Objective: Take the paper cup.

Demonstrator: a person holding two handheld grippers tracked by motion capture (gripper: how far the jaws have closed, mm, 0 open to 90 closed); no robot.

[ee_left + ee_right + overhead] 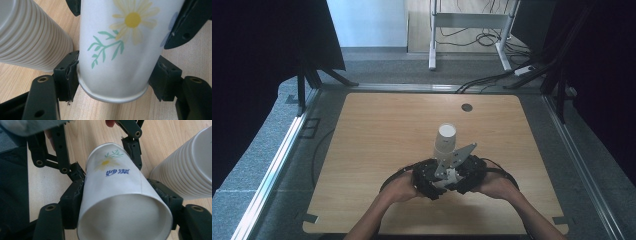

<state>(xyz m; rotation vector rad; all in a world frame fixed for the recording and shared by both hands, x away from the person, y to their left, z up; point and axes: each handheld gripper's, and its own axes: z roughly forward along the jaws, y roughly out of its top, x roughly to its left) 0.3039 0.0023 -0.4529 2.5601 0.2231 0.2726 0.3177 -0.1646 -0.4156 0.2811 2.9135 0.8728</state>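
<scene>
A single white paper cup (120,57) printed with a daisy and green sprig lies on its side just above the wooden table, held between both grippers. My left gripper (115,75) is shut on its base end. My right gripper (125,195) is shut on the cup (117,185) near its open rim, whose mouth faces that camera. In the high view the left gripper (427,180) and right gripper (469,175) meet near the table's front middle, a grey plate covering them. A tall stack of white ribbed cups (445,140) stands upright right behind them, close beside the held cup (30,37) (185,172).
The wooden table (377,130) has a small dark round grommet (467,107) near its far edge. Metal rails (282,150) run along both sides. Beyond the table, cables (492,77) lie on the floor by a white desk frame (432,45).
</scene>
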